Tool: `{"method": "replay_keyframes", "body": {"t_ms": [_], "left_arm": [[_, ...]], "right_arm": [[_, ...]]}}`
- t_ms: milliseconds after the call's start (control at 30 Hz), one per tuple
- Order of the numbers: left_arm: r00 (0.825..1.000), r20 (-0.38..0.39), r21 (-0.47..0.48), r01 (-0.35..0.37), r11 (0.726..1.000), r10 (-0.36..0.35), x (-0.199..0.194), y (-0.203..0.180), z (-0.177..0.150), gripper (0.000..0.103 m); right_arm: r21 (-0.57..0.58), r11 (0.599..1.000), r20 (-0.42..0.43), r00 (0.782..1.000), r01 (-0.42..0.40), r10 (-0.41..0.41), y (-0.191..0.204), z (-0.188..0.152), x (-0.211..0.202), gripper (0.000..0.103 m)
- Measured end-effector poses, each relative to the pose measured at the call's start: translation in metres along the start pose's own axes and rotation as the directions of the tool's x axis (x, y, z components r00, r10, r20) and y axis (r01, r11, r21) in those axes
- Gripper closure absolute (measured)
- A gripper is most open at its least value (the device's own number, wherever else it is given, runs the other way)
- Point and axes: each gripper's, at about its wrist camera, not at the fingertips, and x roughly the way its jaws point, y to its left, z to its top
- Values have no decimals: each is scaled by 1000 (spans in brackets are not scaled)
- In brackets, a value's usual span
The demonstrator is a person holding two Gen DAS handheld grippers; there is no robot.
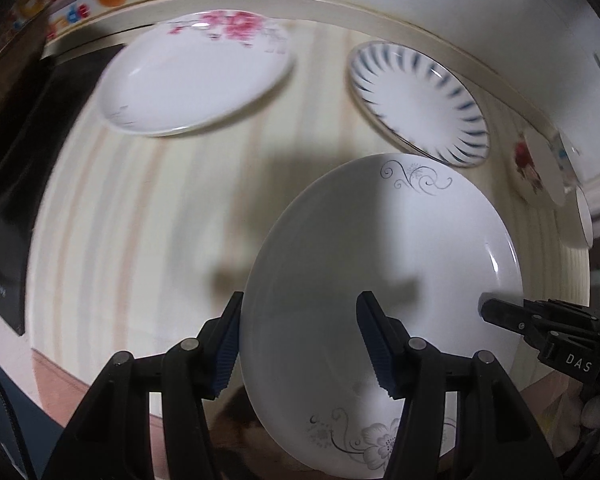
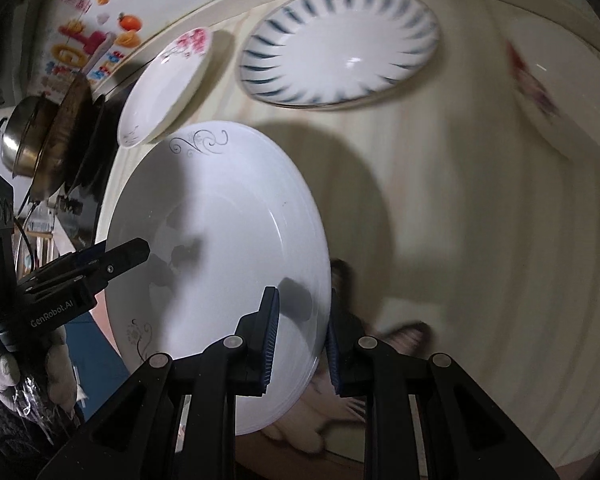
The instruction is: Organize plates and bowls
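Both grippers carry the white plate [image 1: 380,280] above the table [image 1: 140,220], one on each rim, likely to steady it for stacking. Left hand-held gripper [image 1: 300,344] is part-open, clamped across the plate's near-left rim. Right hand-held gripper [image 2: 302,344] is nearly closed, pinching the right rim. Floral plate [image 1: 196,80] and striped plate [image 1: 420,108] lie far.

pale striped table [image 1: 148,248] bears a pink-flowered plate [image 1: 198,80] and blue-striped plate [image 1: 420,104].
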Motion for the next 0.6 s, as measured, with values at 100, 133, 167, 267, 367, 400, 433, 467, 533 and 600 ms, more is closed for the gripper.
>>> {"method": "replay_keyframes", "body": {"t_ms": [100,133,167,267,367,400,433,467,533,600], "left_arm": [[1000,-14,27,10,1000,-10,10,-17,4,50],[1000,-19,34,15,999,-15,15,-22,6,50],[1000,-23,40,19,999,-18,19,-26,9,50],[999,-33,61,24,998,-22,27,-39,11,50],[999,-40,79,25,997,-22,32,-48,11,50],[999,-42,83,25,996,-21,33,-50,12,50],[999,-43,88,23,996,-20,34,-51,12,50],[999,-44,94,19,995,-15,34,-52,11,50],[999,-49,102,13,995,-8,37,-54,11,50],[999,-52,106,15,994,-10,38,-54,11,50]], "right_arm": [[38,999,5,1000,5,-6,-22,-8,-7,79],[54,999,7,1000,7,-7,-29,-10,-8,79],[68,998,8,1000,8,-9,-35,-12,-10,79],[95,995,12,1000,14,-16,-54,-18,-15,79],[110,994,14,1000,24,-26,-57,-18,-15,79],[114,993,14,1000,24,-26,-60,-19,-15,79],[118,993,14,999,27,-29,-61,-19,-15,79],[121,992,14,999,30,-32,-62,-20,-15,79],[124,992,17,999,32,-34,-61,-21,-15,79],[126,991,19,999,36,-38,-61,-22,-15,79]]}}
